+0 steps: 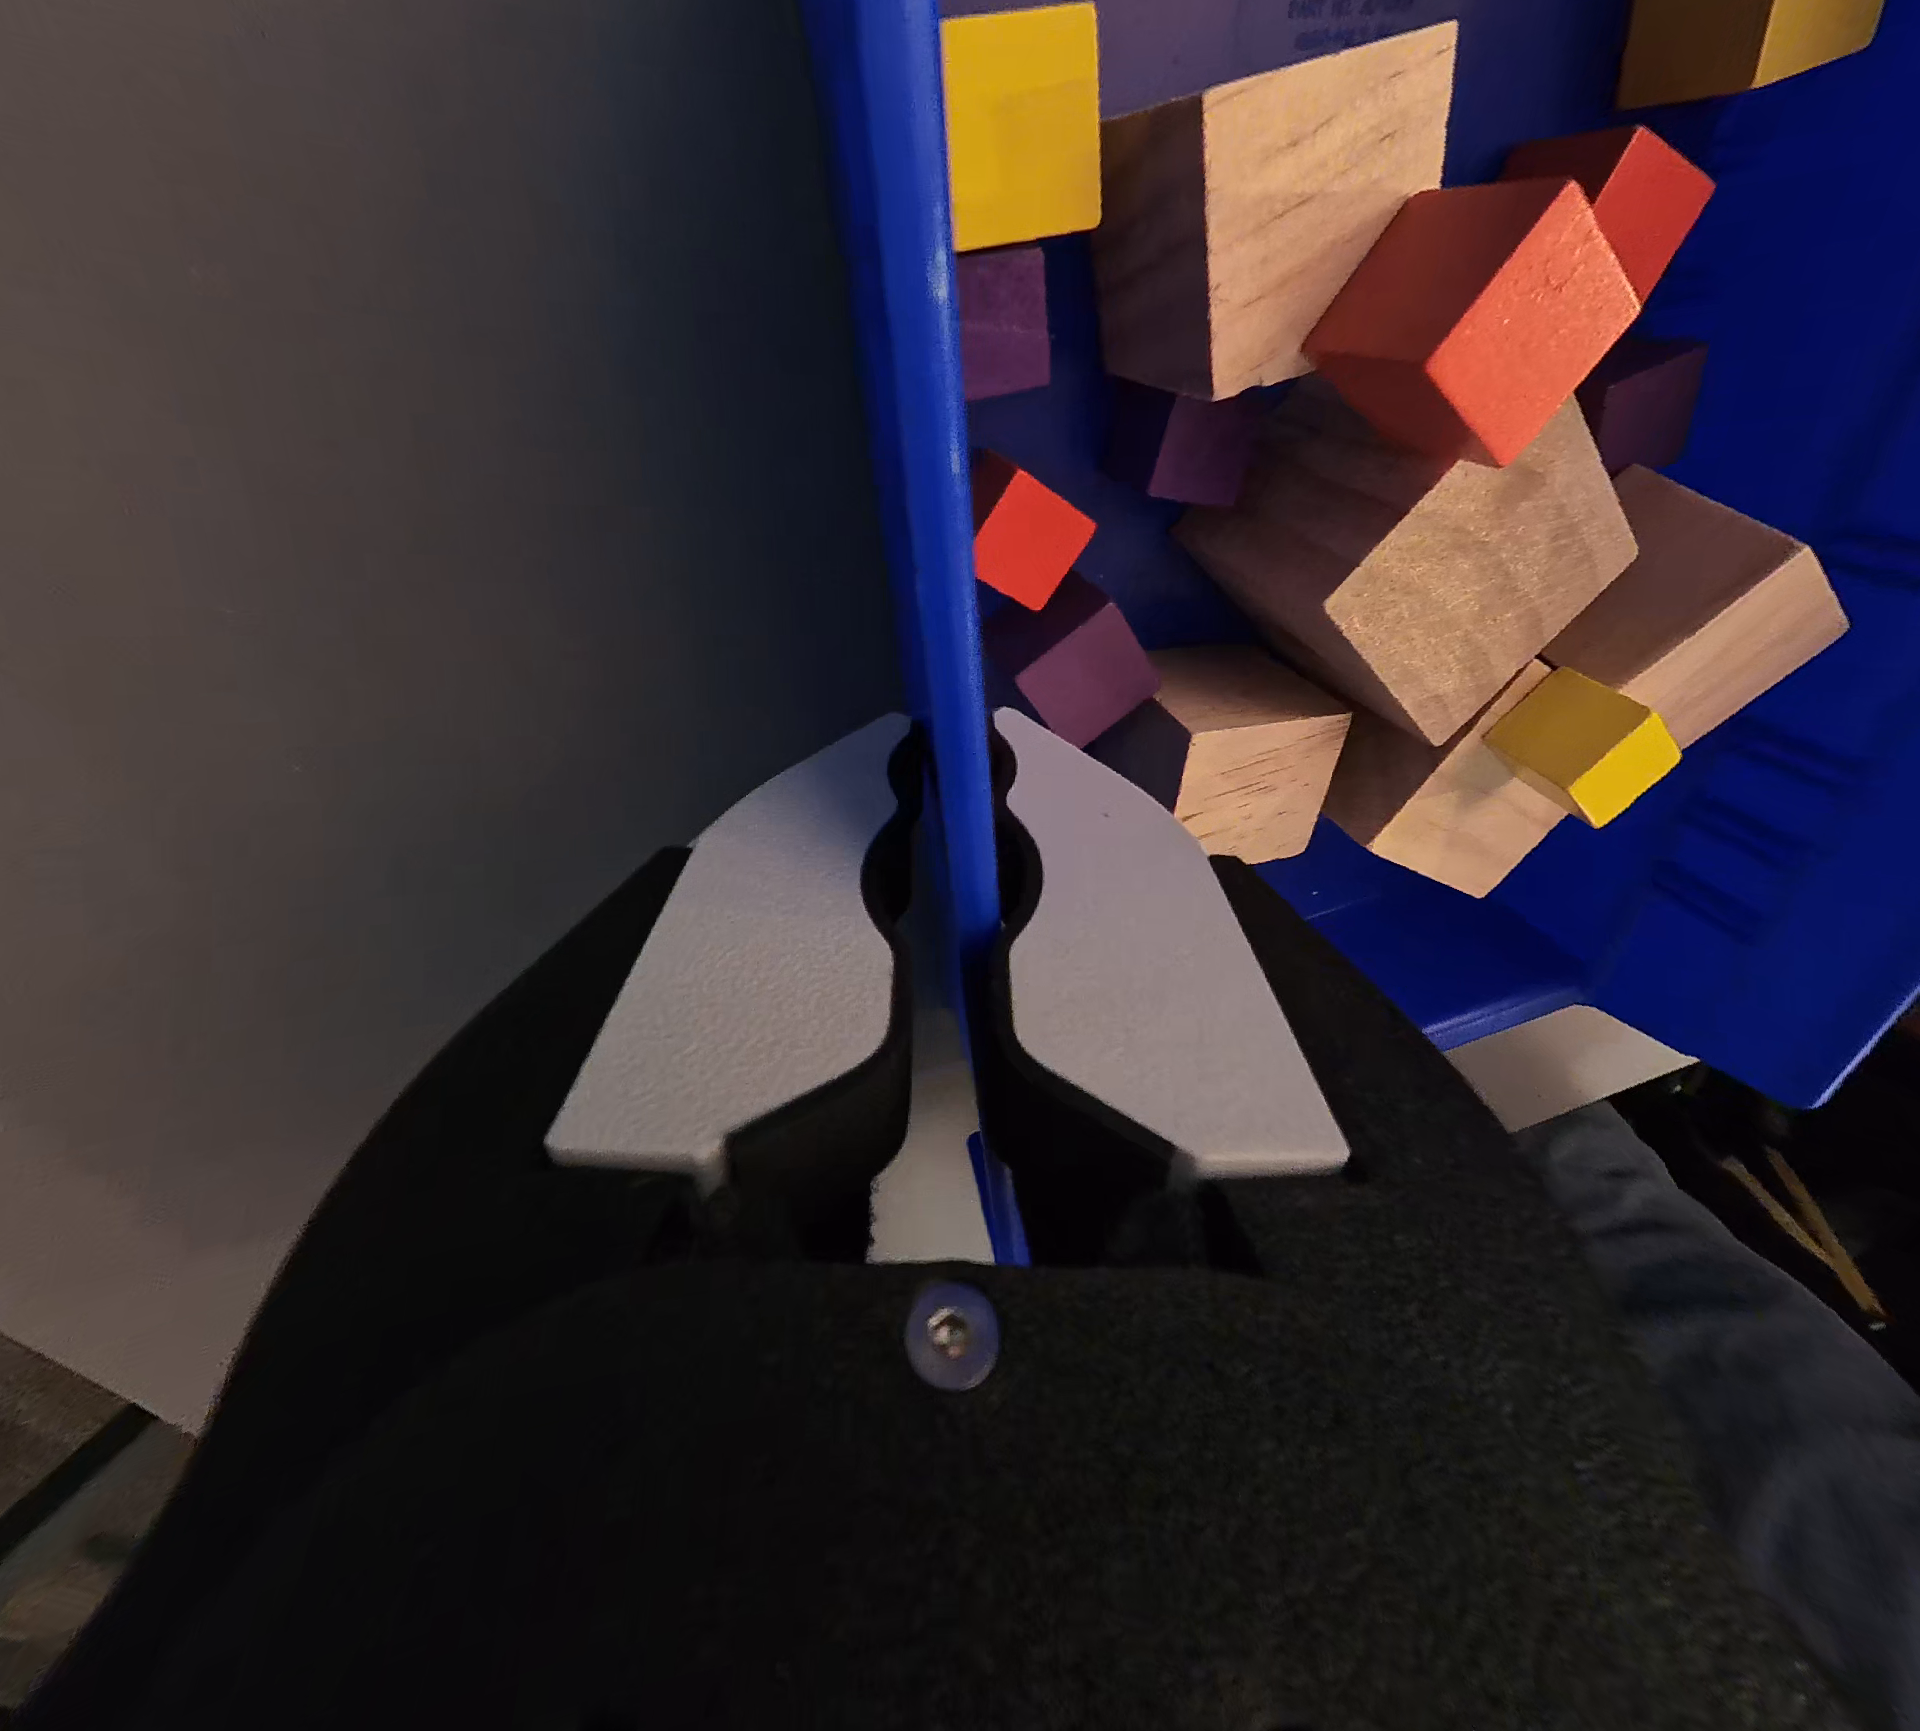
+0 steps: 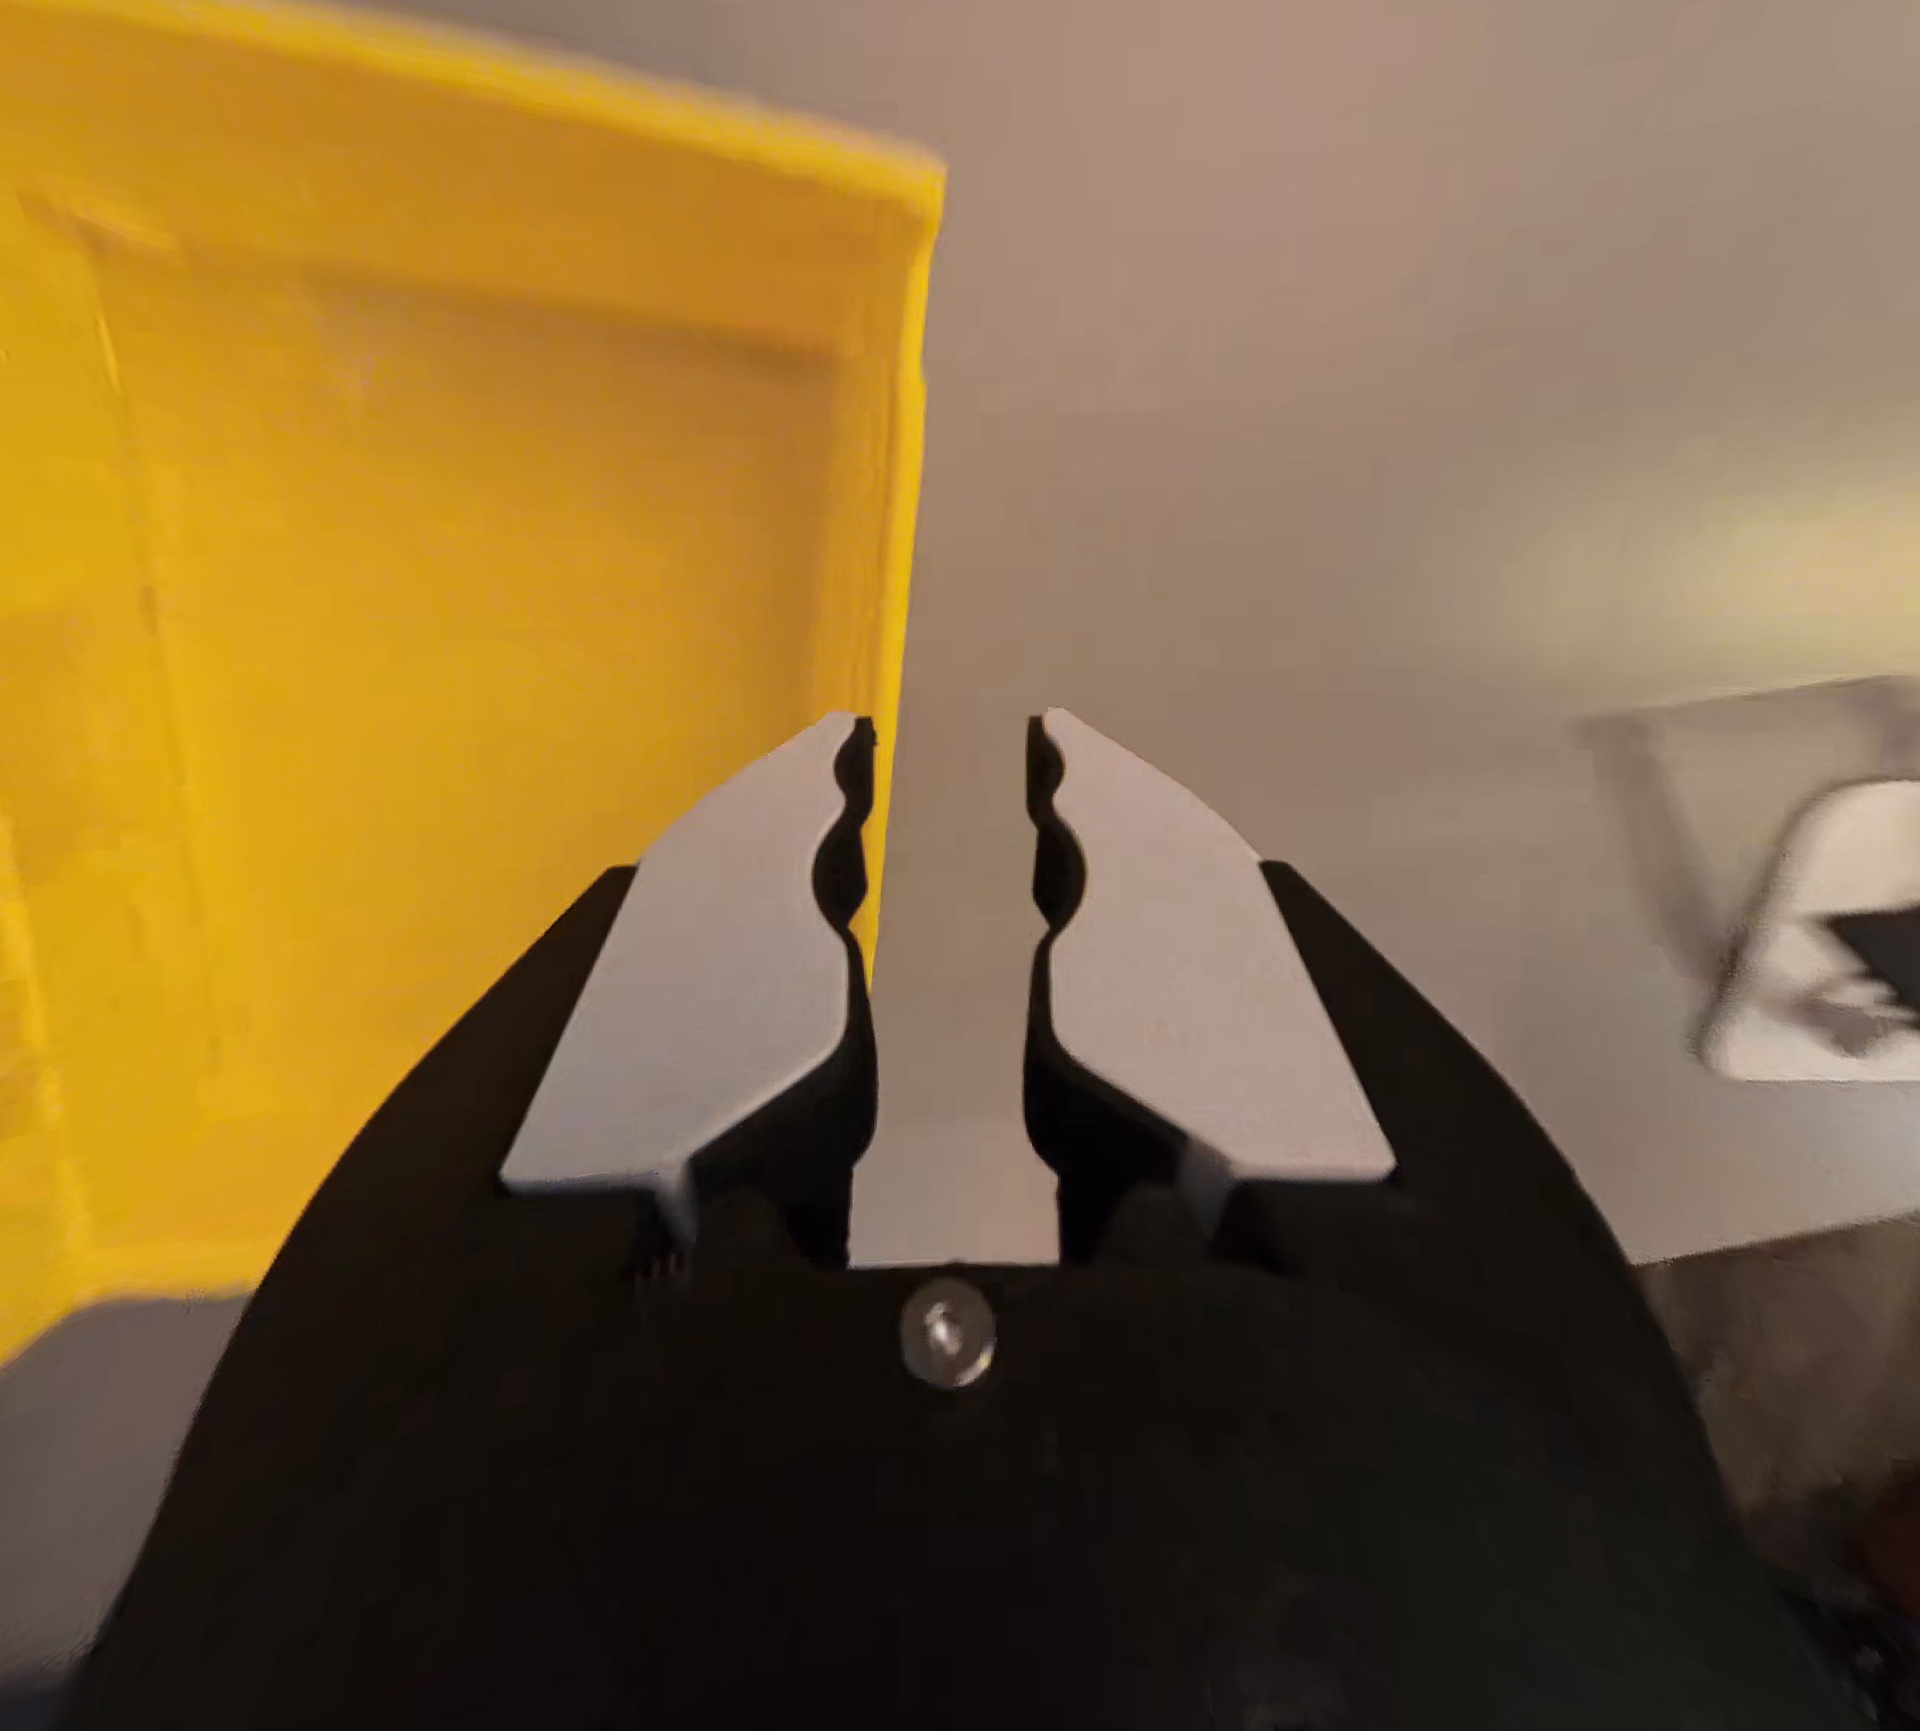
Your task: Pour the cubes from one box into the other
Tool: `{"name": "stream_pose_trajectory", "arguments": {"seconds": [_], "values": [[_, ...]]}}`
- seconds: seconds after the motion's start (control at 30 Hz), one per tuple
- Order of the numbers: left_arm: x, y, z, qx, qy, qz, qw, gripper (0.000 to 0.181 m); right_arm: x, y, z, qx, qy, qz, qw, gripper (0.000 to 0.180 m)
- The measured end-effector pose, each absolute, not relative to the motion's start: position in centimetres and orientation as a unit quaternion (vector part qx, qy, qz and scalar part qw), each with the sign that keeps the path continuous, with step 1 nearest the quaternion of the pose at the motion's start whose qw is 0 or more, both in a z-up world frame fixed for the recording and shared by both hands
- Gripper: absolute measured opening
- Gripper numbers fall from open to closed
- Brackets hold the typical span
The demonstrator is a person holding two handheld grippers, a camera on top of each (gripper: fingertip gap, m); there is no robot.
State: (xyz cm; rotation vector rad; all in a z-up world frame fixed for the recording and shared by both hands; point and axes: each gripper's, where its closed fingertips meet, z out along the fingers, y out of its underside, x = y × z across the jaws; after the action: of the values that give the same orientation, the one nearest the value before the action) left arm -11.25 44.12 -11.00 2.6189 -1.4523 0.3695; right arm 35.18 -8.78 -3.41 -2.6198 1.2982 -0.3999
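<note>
In the left wrist view my left gripper (image 1: 951,746) is shut on the side wall of the blue box (image 1: 883,331). The box holds several loose cubes: large plain wooden ones (image 1: 1320,206), orange ones (image 1: 1496,320), yellow ones (image 1: 1023,123) and small purple ones (image 1: 1086,673), heaped toward the lower right of its inside. In the right wrist view my right gripper (image 2: 951,731) is open and empty. Its left fingertip sits just beside the right wall of the yellow box (image 2: 468,538), which looks empty. The view is blurred.
A pale table surface (image 2: 1351,331) lies to the right of the yellow box. A blurred white and black object (image 2: 1818,933) sits at the right edge. A grey surface (image 1: 416,434) fills the left of the left wrist view.
</note>
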Motion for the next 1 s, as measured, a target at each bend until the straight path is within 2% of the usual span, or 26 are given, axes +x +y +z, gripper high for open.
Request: {"name": "stream_pose_trajectory", "arguments": {"seconds": [0.07,0.13,0.2,0.27,0.33,0.4,0.47,0.6,0.7,0.73,0.8,1.0], "values": [[-11.2,44.2,-11.0,0.863,-0.487,0.118,0.059,0.009,34.5,-4.5,2.0,-0.877,0.388,-0.215,0.183,0.027],[-11.2,44.2,-11.0,0.861,-0.491,0.119,0.056,0.009,30.6,2.6,6.0,-0.872,0.318,-0.202,0.311,0.027],[-11.2,44.2,-11.0,0.863,-0.487,0.124,0.055,0.01,23.7,10.5,7.5,-0.87,0.242,-0.087,0.421,0.033],[-11.1,44.2,-11.0,0.865,-0.483,0.127,0.049,0.01,16.6,16.8,6.4,-0.869,0.2,0.05,0.45,0.04],[-11.1,44.2,-11.0,0.869,-0.476,0.131,0.043,0.01,11.1,21.3,3.0,-0.886,0.18,0.124,0.408,0.043],[-11.2,44.2,-11.0,0.872,-0.471,0.131,0.037,0.01,8.3,24.5,-1.2,-0.91,0.178,0.126,0.352,0.054],[-11.4,44.1,-11.0,0.875,-0.465,0.128,0.035,0.009,6.8,27.3,-4.0,-0.916,0.2,0.129,0.324,0.056],[-11.6,43.9,-11.0,0.88,-0.459,0.122,0.031,0.009,2.9,31.3,-5.7,-0.895,0.247,0.227,0.296,0.057],[-11.7,43.8,-11.1,0.879,-0.46,0.121,0.033,0.009,2.5,32.3,-7.3,-0.911,0.266,0.185,0.255,0.058],[-11.8,43.8,-11.1,0.878,-0.461,0.122,0.034,0.01,2.4,32.2,-8.1,-0.921,0.269,0.162,0.232,0.056],[-11.8,43.6,-11.1,0.879,-0.458,0.126,0.04,0.011,2.3,31.8,-9.5,-0.94,0.27,0.111,0.176,0.031],[-12.0,43.5,-11.2,0.88,-0.458,0.122,0.038,0.01,3.0,31.8,-11.4,-0.961,0.254,-0.001,0.11,0.015]]}}
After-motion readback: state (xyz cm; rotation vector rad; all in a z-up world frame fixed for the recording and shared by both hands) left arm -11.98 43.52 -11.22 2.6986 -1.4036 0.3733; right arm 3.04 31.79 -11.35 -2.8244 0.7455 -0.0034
